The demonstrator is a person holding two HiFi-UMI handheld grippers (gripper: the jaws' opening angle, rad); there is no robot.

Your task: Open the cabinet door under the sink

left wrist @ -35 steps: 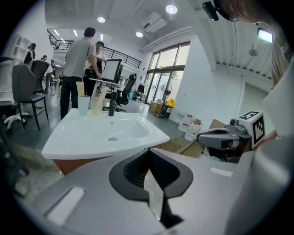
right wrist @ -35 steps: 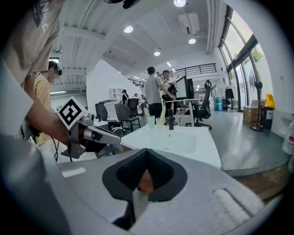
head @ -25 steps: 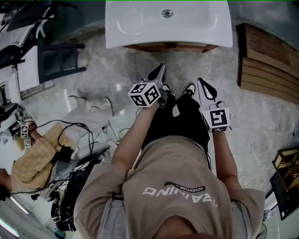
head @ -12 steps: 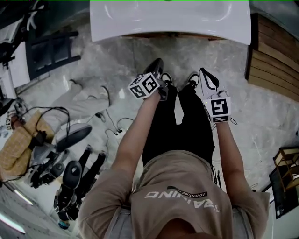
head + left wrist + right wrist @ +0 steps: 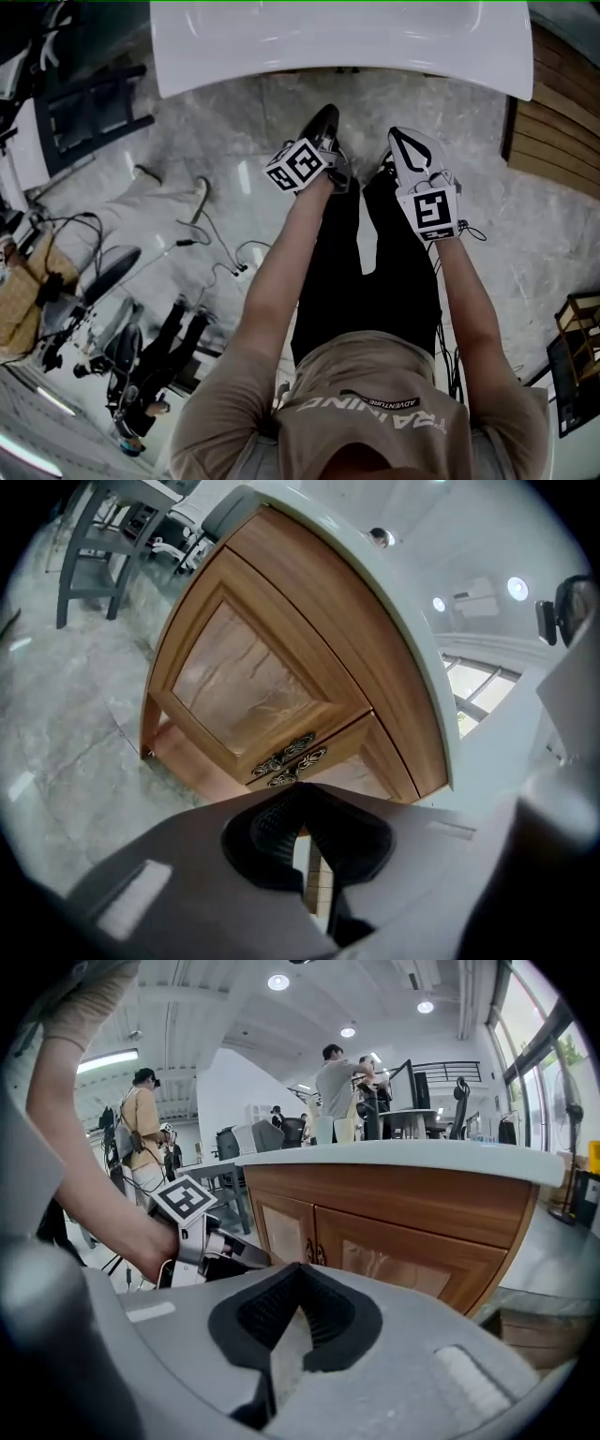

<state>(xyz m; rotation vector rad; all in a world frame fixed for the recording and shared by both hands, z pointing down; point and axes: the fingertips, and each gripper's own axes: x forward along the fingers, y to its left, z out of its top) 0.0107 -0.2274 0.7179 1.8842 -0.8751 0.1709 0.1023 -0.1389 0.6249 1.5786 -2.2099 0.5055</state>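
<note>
The white sink fills the top of the head view and hides the cabinet beneath it. The wooden cabinet shows in the right gripper view with two panelled doors and dark ornate handles at their meeting edge. In the left gripper view the same handles sit just beyond the jaws, apart from them. My left gripper is shut and holds nothing. My right gripper is beside it, also shut and empty, a little back from the doors. The left gripper's marker cube appears in the right gripper view.
A slatted wooden platform lies to the right of the sink. A dark chair frame stands at the left. Cables and camera gear lie on the marble floor. People stand behind the counter.
Both grippers have sunk and moved closer to the sink's front. The head view has shifted forward, so the sink looks wider and nearer the top edge.
</note>
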